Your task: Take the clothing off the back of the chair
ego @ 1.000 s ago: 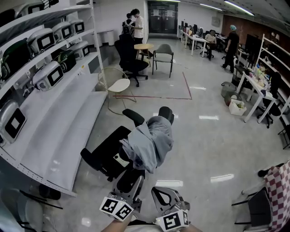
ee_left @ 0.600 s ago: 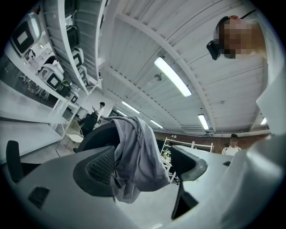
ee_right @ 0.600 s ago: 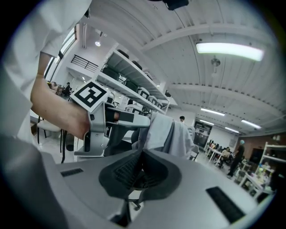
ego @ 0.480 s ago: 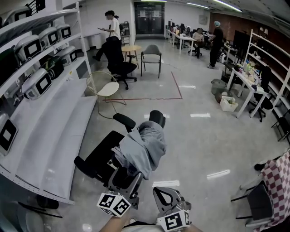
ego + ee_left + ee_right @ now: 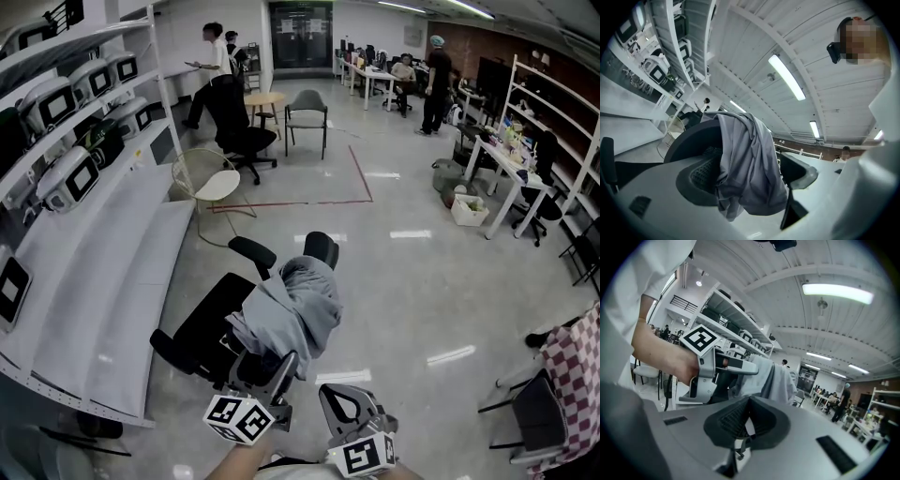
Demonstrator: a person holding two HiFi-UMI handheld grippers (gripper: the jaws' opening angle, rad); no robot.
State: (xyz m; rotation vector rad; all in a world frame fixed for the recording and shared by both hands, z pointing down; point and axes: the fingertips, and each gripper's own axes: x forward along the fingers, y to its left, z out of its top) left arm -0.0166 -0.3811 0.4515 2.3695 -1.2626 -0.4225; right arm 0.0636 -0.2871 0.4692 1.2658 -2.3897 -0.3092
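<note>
A grey garment (image 5: 291, 314) is draped over the back of a black office chair (image 5: 211, 323) in the middle of the floor. The chair's seat points left towards the shelves. My left gripper (image 5: 281, 384) reaches level at the garment's lower hem. Its jaws have just been opening and stand wide apart. In the left gripper view the garment (image 5: 747, 164) hangs in the gap of the left gripper (image 5: 750, 180), and neither pad presses on it. My right gripper (image 5: 349, 405) is beside it, lower right of the chair, shut on nothing. In the right gripper view the right gripper (image 5: 745, 425) looks past the left one towards the garment (image 5: 776, 378).
Long white shelves (image 5: 103, 253) with boxy devices run along the left. A wire chair with a white seat (image 5: 217, 185) stands beyond the office chair. A chair with checked cloth (image 5: 567, 375) is at the right edge. People stand far back by desks (image 5: 525, 178).
Both grippers have moved in towards the chair. The left jaws have spread wider and now frame the garment's hem. The people at the far end have walked left.
</note>
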